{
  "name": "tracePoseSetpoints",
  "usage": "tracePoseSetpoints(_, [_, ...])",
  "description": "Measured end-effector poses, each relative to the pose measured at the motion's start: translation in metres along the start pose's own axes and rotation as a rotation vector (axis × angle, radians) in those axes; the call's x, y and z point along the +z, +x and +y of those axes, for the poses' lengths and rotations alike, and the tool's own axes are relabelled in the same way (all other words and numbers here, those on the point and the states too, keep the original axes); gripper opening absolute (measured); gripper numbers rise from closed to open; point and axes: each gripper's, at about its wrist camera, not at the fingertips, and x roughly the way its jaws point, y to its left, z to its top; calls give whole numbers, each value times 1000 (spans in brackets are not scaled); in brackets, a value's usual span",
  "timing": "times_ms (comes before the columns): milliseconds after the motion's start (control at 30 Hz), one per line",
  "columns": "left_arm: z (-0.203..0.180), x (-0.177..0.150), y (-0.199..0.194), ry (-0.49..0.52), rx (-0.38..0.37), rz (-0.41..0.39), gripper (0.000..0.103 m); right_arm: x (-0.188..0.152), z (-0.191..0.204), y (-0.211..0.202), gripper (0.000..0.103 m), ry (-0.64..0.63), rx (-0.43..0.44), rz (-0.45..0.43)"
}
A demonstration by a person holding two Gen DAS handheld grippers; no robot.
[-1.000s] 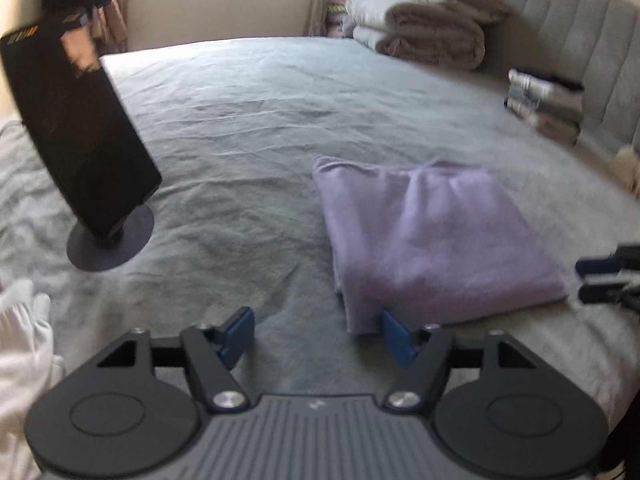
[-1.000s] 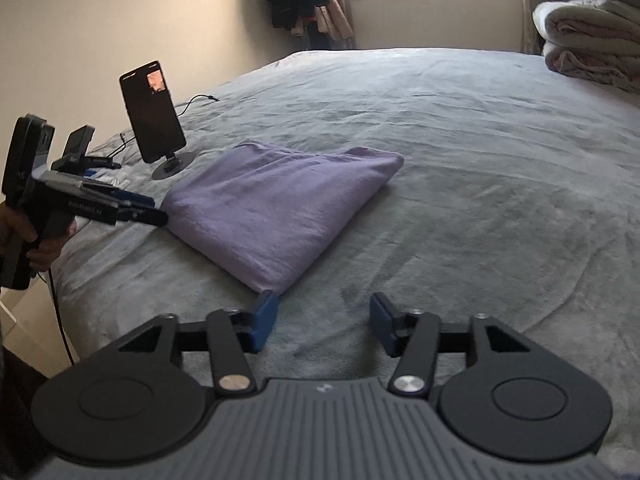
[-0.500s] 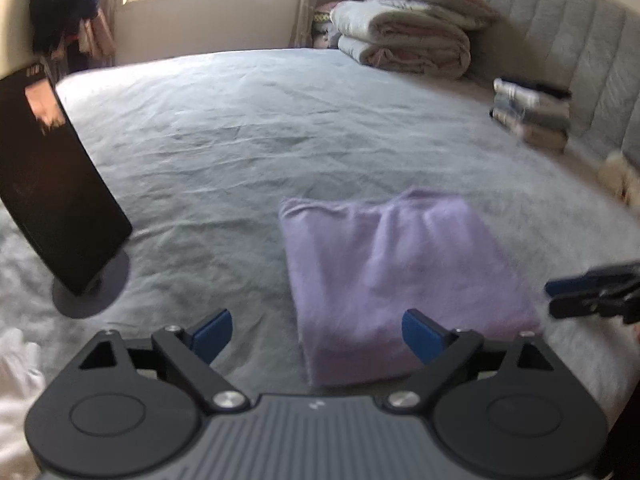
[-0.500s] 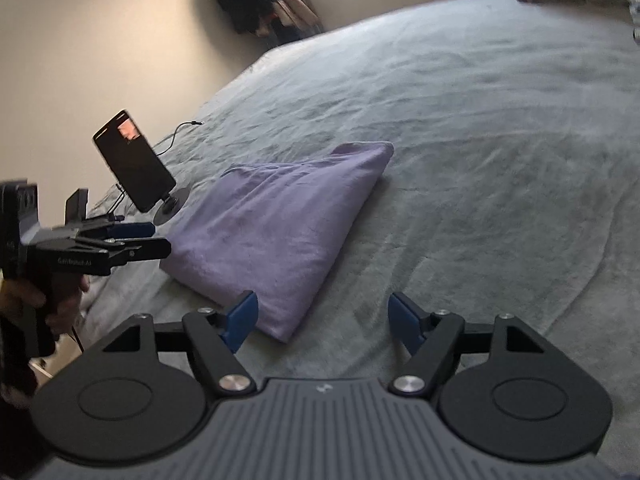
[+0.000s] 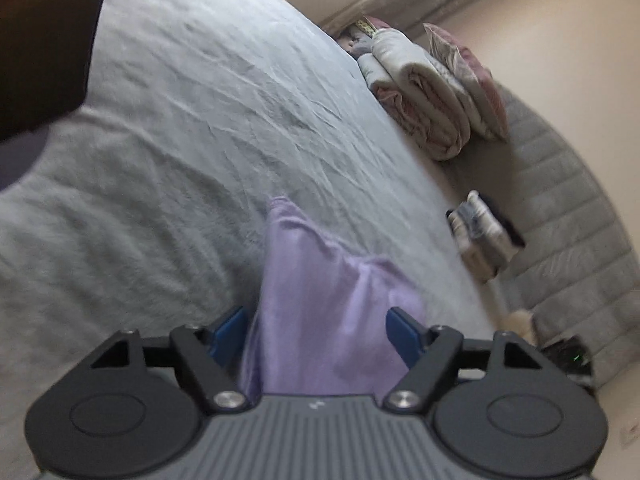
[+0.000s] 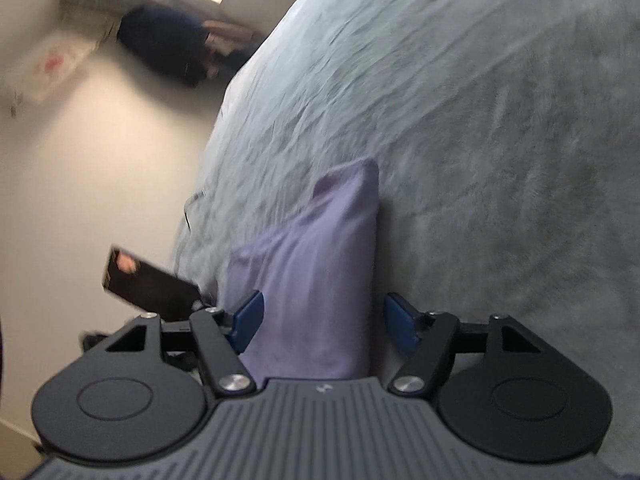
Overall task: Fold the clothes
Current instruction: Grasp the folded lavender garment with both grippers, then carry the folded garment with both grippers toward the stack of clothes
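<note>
A folded purple cloth [image 5: 320,280] lies on the grey bed [image 5: 200,120]. My left gripper [image 5: 316,336] straddles its near end; the jaws are closing, with the cloth between the blue pads [image 5: 230,334], which do not clearly press on it. In the right wrist view the same purple cloth [image 6: 320,260] runs away from my right gripper [image 6: 324,322]. Those jaws are closing too. The left pad [image 6: 248,320] sits at the cloth's edge and the right pad stands a little off it. Both views are strongly tilted.
A dark phone on a stand [image 6: 148,284] stands at the bed's edge beside the cloth, seen close and dark as the phone [image 5: 40,40]. Rolled blankets [image 5: 432,92], a stack of folded clothes [image 5: 480,232] and the padded headboard [image 5: 568,240] lie beyond.
Both grippers have rolled sharply and come in over opposite ends of the purple cloth, which now lies between each pair of jaws. Both jaws widened, then narrowed again.
</note>
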Motion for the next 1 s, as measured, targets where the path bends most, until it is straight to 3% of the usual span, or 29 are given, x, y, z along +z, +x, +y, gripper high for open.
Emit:
tracePoseSetpoints(133, [4,0,12,-61,-24,-19,62,3,-7,7,49,62,19,-35])
tracePoseSetpoints(233, [9,-2,14,-127,-11,-41,47,1,-13,11,29,135,24,-69])
tracePoseSetpoints(300, [14,-3,15,-171,2,-54,27,-1,-19,11,18,182,37,-79])
tracePoseSetpoints(367, [21,-7,18,-219,-5,-64,19,-1,-22,10,15,206,45,-86])
tracePoseSetpoints(533, [21,-12,17,-261,-43,-104,17,1,-15,1,18,201,47,-100])
tracePoseSetpoints(700, [18,-16,15,-369,-99,-142,16,11,-15,-19,17,241,101,-111])
tracePoseSetpoints(1000, [-42,-10,39,-275,-109,-182,16,45,-3,-71,16,143,118,-146])
